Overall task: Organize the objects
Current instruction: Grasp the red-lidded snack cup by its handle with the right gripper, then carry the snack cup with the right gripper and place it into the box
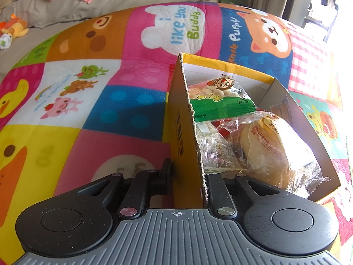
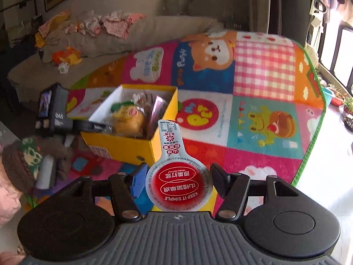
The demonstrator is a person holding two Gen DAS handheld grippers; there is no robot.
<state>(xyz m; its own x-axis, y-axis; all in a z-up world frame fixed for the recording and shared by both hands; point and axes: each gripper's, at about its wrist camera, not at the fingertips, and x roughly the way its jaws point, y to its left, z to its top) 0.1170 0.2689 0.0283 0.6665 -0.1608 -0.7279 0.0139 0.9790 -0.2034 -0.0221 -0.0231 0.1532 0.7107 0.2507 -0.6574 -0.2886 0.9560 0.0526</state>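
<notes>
A yellow cardboard box (image 1: pixel 183 132) stands on a colourful play mat and holds several snack packs, among them a wrapped bun (image 1: pixel 267 150) and a green candy bag (image 1: pixel 220 101). My left gripper (image 1: pixel 187 176) is shut on the box's near wall, one finger outside and one inside. The box also shows in the right wrist view (image 2: pixel 123 148), ahead and to the left. My right gripper (image 2: pixel 178 176) is shut on a snack cup with a red and white foil lid (image 2: pixel 178 183), held above the mat short of the box.
The cartoon play mat (image 2: pixel 253 92) covers the floor. A beige sofa (image 2: pixel 141 35) with clothes and soft toys lies behind it. Dark boxes (image 2: pixel 55 110) and a knitted item (image 2: pixel 24 161) sit left of the yellow box. Bare floor and plant pots (image 2: pixel 346 108) lie at right.
</notes>
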